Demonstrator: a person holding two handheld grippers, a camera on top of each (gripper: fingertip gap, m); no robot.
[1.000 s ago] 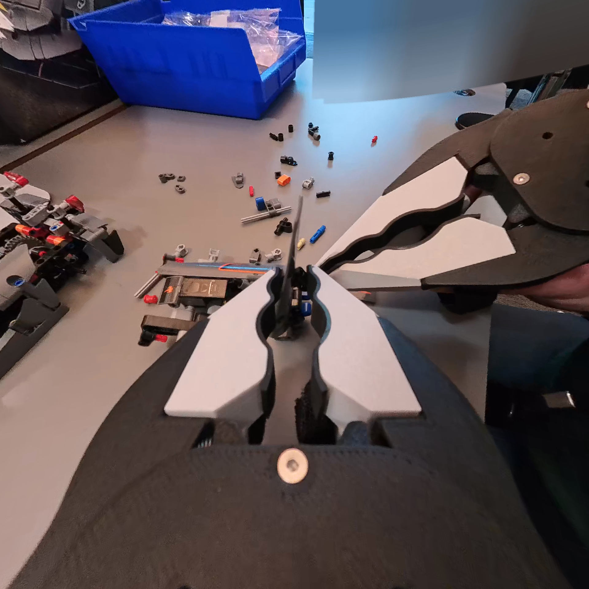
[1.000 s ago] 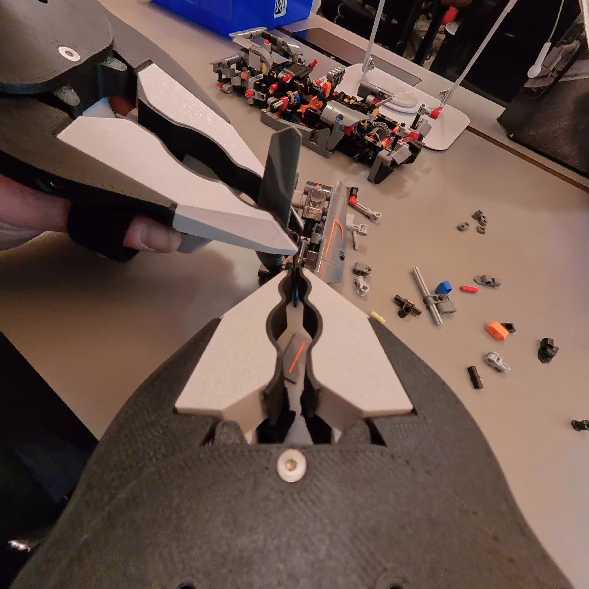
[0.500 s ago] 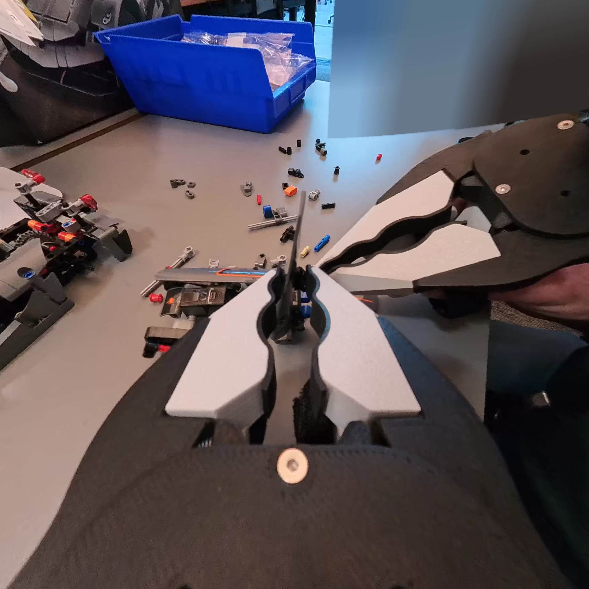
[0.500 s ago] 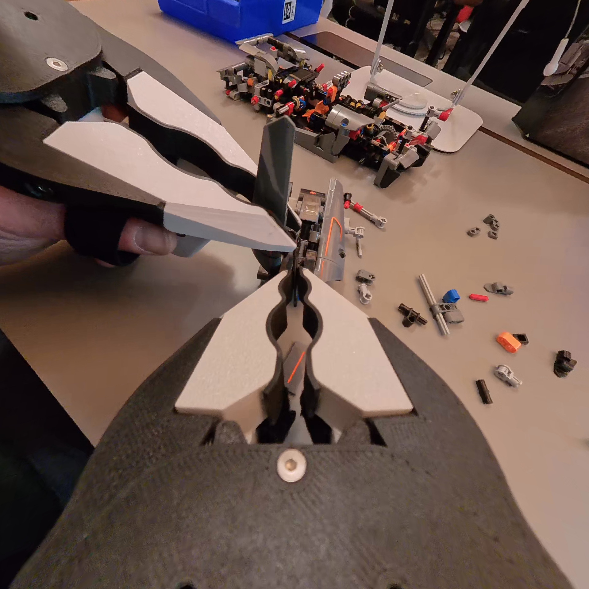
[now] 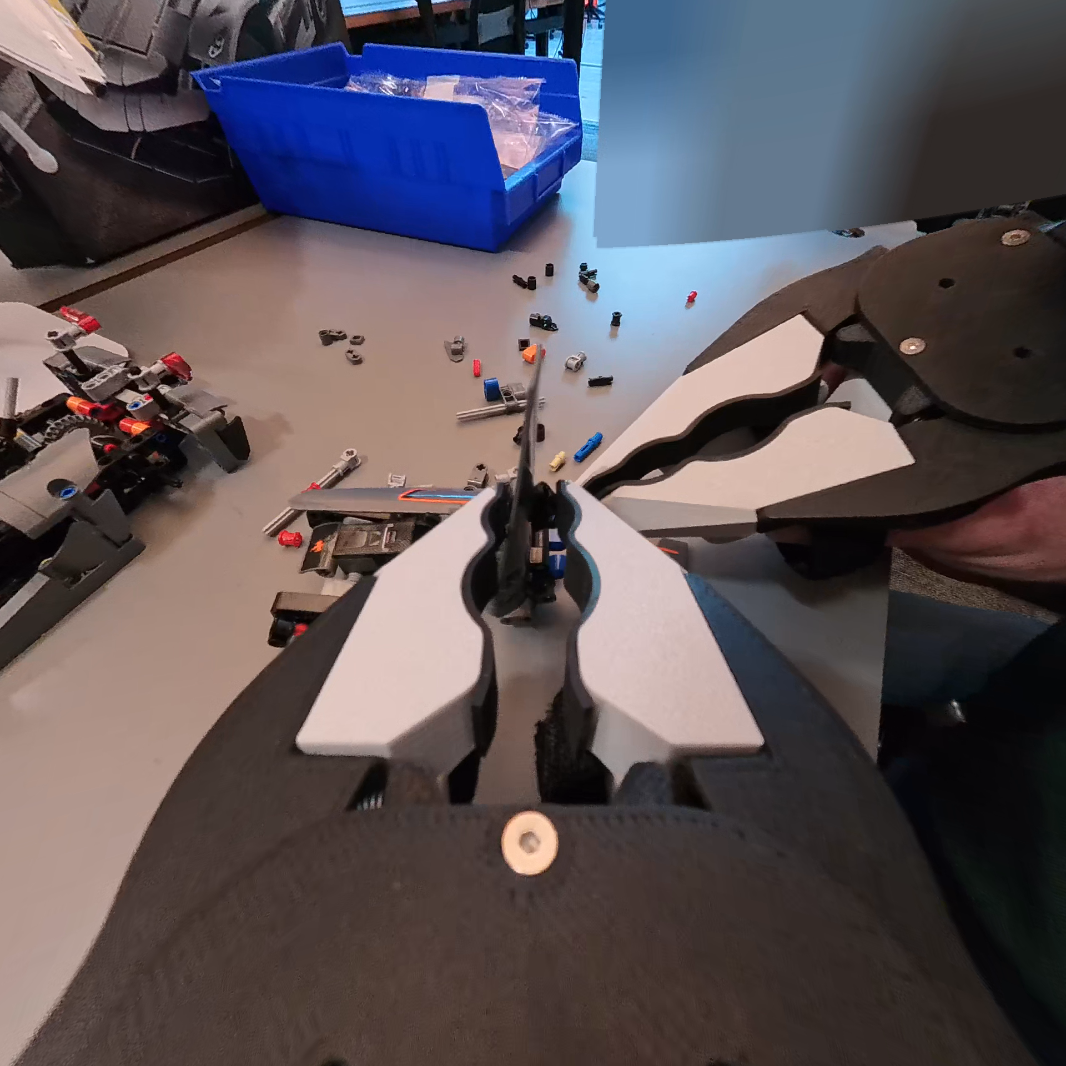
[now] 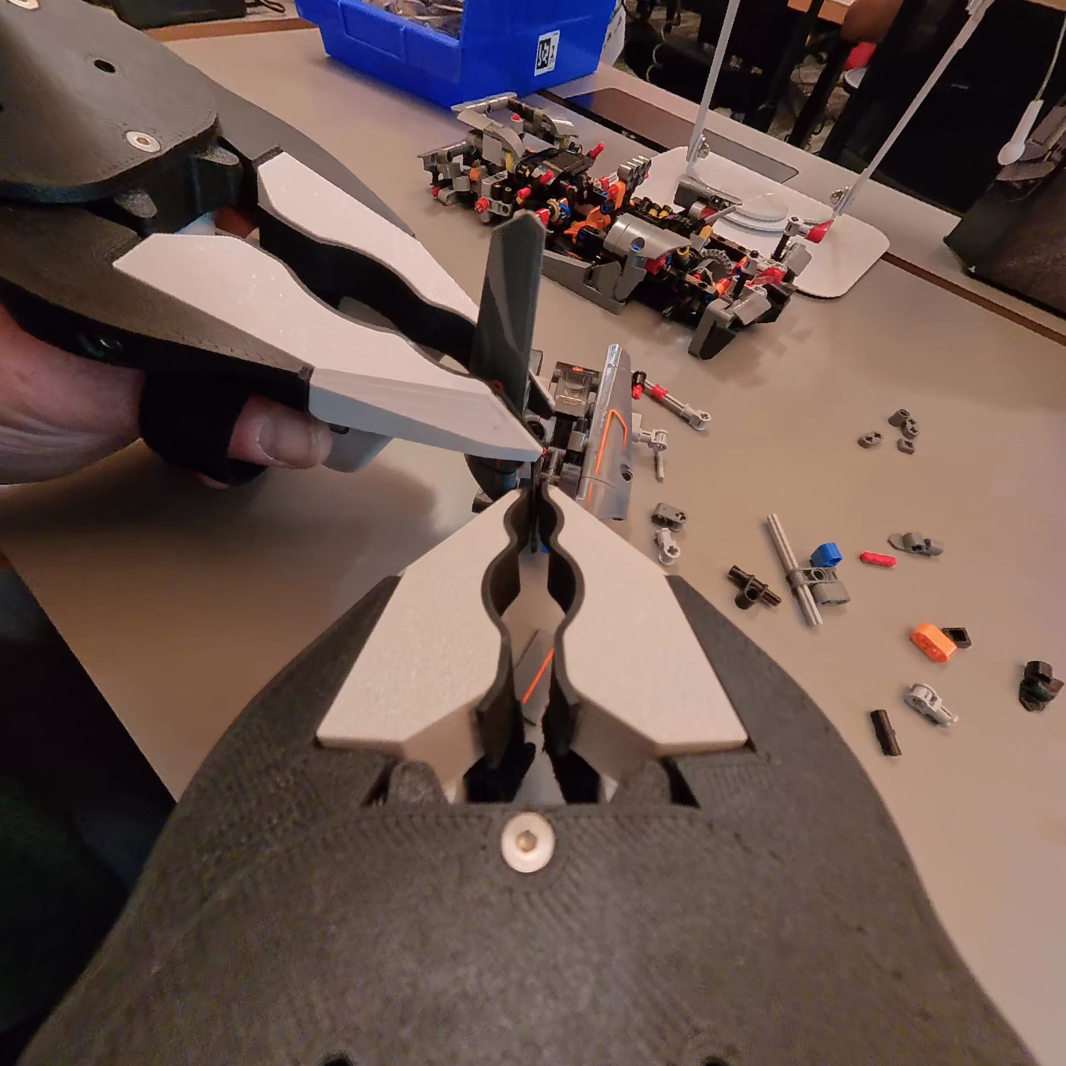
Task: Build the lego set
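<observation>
Left gripper (image 5: 528, 496) clenched on a small lego piece, a dark grey panel (image 5: 526, 461) that stands upright between its tips and rises above them; the same panel (image 6: 507, 311) shows in the right wrist view as a tall dark blade, tilted slightly, with small black parts at its foot; right gripper (image 6: 533, 502) pinched nearly closed on a thin dark part at the base of that same piece, so both tips meet at one spot, held above the grey table (image 5: 173, 663); a dark sliver with an orange line (image 6: 536, 672) shows deeper between the right fingers, what it belongs to I cannot tell; a hand in a black fingerless glove (image 6: 190, 427) grips the left tool; just beyond the tips, a grey body section with orange stripe (image 6: 608, 438) lies flat on the table; farther back, the large half-built car frame (image 6: 623, 242), partly on a white stand base (image 6: 830, 242); loose small pieces scattered to the right, among them a grey rod (image 6: 793, 568), a blue piece (image 6: 826, 555), an orange piece (image 6: 931, 641); blue bin (image 5: 398, 144) at the table's far side holds clear plastic bags (image 5: 461, 98).
</observation>
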